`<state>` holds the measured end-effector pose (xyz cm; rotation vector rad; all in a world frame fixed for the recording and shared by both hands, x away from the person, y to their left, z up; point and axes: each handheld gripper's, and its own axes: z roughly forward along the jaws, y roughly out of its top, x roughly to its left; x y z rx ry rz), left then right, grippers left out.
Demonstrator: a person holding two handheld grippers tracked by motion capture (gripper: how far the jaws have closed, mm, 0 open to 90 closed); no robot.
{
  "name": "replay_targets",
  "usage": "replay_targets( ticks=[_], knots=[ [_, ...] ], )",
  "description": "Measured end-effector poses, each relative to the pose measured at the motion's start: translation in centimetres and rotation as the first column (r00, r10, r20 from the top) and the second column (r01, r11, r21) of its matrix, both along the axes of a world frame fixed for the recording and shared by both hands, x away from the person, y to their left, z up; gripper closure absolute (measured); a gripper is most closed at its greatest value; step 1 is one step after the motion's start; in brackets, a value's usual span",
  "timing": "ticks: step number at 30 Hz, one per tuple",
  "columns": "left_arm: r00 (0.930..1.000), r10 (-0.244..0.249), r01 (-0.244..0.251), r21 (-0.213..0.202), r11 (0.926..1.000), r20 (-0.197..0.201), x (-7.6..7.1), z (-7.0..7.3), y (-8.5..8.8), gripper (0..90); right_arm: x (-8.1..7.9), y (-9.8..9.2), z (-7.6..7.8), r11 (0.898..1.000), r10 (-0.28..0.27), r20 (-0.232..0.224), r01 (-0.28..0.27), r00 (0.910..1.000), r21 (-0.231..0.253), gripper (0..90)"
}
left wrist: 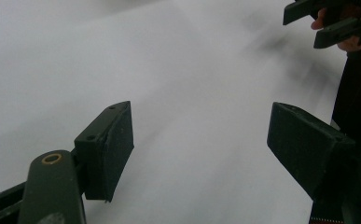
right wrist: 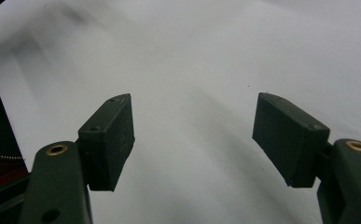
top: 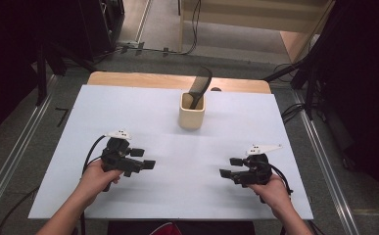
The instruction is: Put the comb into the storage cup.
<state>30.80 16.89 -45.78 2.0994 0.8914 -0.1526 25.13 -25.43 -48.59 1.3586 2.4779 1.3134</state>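
A white sheet covers the wooden tabletop (top: pixel 128 105) under dim light. The left tool (top: pixel 140 162) hovers low, jaws spread and empty. Farther back, at centre, the cream square cup (top: pixel 192 113) holds a black comb (top: pixel 198 85) standing tilted. The right tool (top: pixel 232 167) is likewise spread and empty. Best approach: pinch the comb's upper end and lift straight up, bracing the cup if it tips.

Dim surroundings, evenly lit white table (top: pixel 128 112), soft shadows, close views blurred.
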Motion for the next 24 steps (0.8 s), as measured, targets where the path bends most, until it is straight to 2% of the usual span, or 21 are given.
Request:
replay_targets(
  ticks=[13,24],
  knots=[
    [0.9995,0.012,-0.013,0.027,0.9996,0.028,-1.4,-0.1,1.6,24.0,0.0,0.0,-0.1,1.0,0.005,-0.003,-0.005,1.0,0.002,27.4],
    [0.9989,0.021,-0.024,0.078,0.9967,0.043,-2.1,-0.3,2.9,24.0,0.1,-0.1,-0.2,1.0,-0.003,0.0,0.003,1.0,0.005,27.3]
  ],
)
